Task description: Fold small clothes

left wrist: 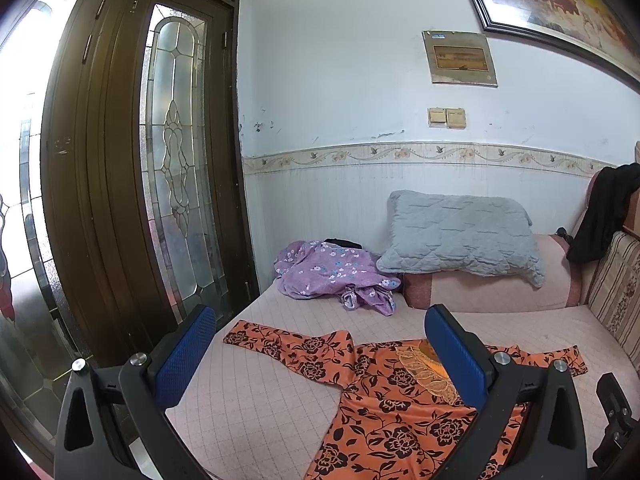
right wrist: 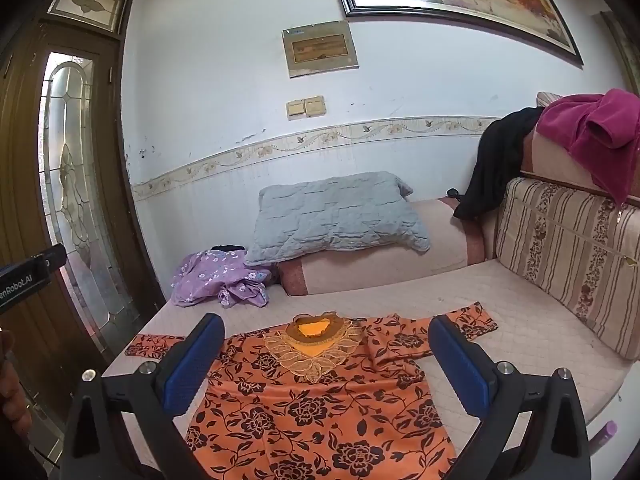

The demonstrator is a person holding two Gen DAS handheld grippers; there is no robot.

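You have two garments on the quilted pink mattress (right wrist: 500, 312): one orange blouse (right wrist: 312, 400) with black roses, and one crumpled purple floral garment (right wrist: 218, 280) further ahead, next to one grey quilted pillow (right wrist: 340, 216). One black cloth (right wrist: 496, 164) and one magenta cloth (right wrist: 592, 128) hang over the striped sofa back (right wrist: 568, 256) at your right side. Your left gripper (left wrist: 320, 364) has its jaws wide apart, and they hold nothing; it hovers above the mattress, with the bare quilt between the blue pads (left wrist: 184, 364) and the blouse collar partly behind the right pad. Your right gripper (right wrist: 328, 364) is wide apart as well and holds nothing; the chest of the blouse and its collar lie between the two pads, seen from above, and I cannot tell if they touch the cloth. The blouse lies flat and face up, not yet folded. Its lace neckline (right wrist: 316, 340) points away from you. The one sleeve stretches out beyond the left jaw, the other sleeve goes past the right jaw and has some wrinkles near the shoulder. The hem comes toward you, under the grippers.
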